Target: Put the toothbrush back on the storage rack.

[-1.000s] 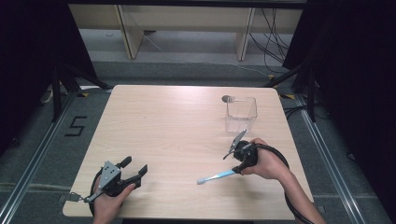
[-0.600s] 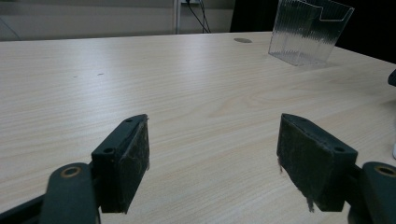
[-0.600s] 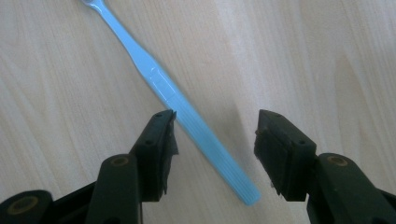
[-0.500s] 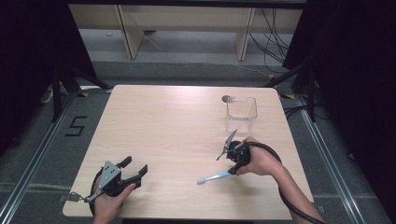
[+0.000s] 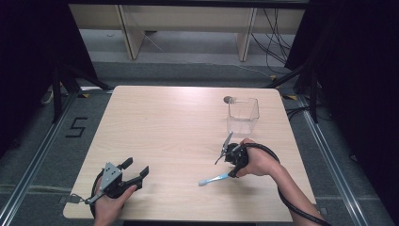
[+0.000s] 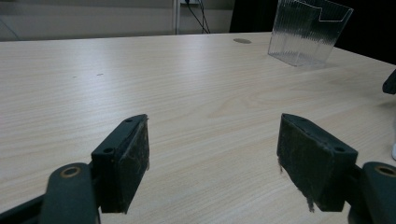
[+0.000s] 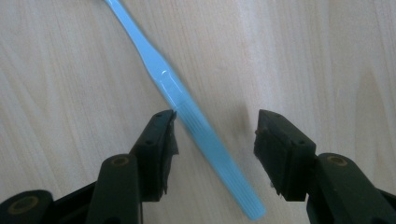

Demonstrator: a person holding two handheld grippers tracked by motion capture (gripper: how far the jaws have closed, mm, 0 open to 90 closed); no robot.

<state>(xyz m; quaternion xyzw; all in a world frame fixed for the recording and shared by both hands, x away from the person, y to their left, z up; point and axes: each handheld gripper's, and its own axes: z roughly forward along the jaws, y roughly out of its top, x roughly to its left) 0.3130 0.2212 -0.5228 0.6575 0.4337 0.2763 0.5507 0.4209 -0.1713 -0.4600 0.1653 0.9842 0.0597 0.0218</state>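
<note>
We see a light blue plastic toothbrush (image 5: 215, 178) lying flat on the pale wooden tabletop (image 5: 179, 127), well in front of the clear ribbed plastic box (image 5: 243, 114) that stands near the far right corner. Its white head end points away from the box toward the near edge, and its handle end runs under the right hand.

The right gripper (image 7: 215, 140) hangs directly over the handle, pointing down at the tabletop. Its jaws stand apart, one on each side of the handle: in the right gripper view the left jaw's tip sits just beside the blue handle, perhaps touching it, while the other jaw is clear of it with bare wood between. We cannot say it has any hold on the toothbrush. In the high view this gripper (image 5: 225, 151) is on the near side of the box, close to it.

The left gripper (image 5: 135, 170) rests low near the front left corner of the tabletop, well apart from the box. Its jaws are spread wide with nothing between them; the left gripper view looks across bare wood toward the box (image 6: 308, 31).
</note>
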